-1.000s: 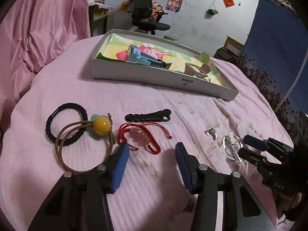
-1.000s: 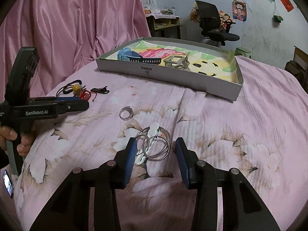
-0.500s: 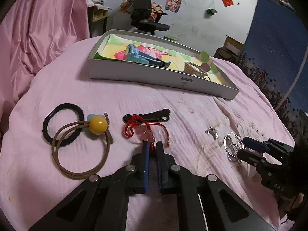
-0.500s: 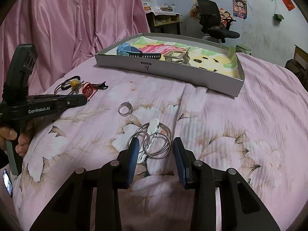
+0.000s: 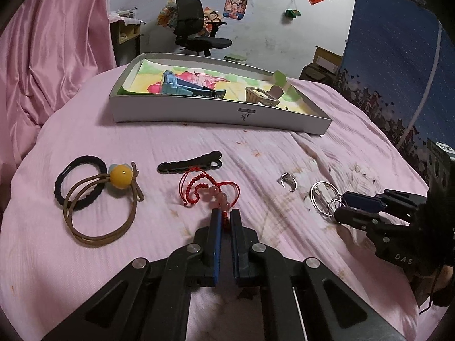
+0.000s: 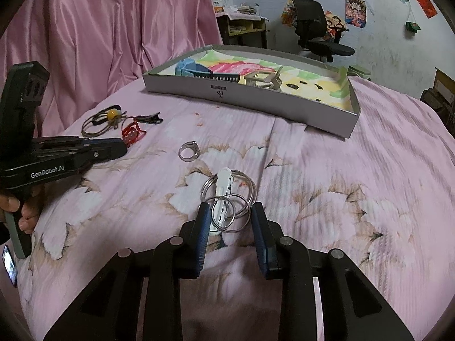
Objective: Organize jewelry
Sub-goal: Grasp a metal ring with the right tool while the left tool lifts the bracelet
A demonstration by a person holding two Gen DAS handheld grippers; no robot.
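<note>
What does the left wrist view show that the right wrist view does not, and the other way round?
Only the left wrist view shows the left gripper shut on the red beaded bracelet and a blue starry hanging at the right.

Only the right wrist view shows the right gripper open around the silver hoops with their white clip, and the hand holding the other gripper.

Both show the box, the silver ring, the black clip, the hair ties and the office chair.
</note>
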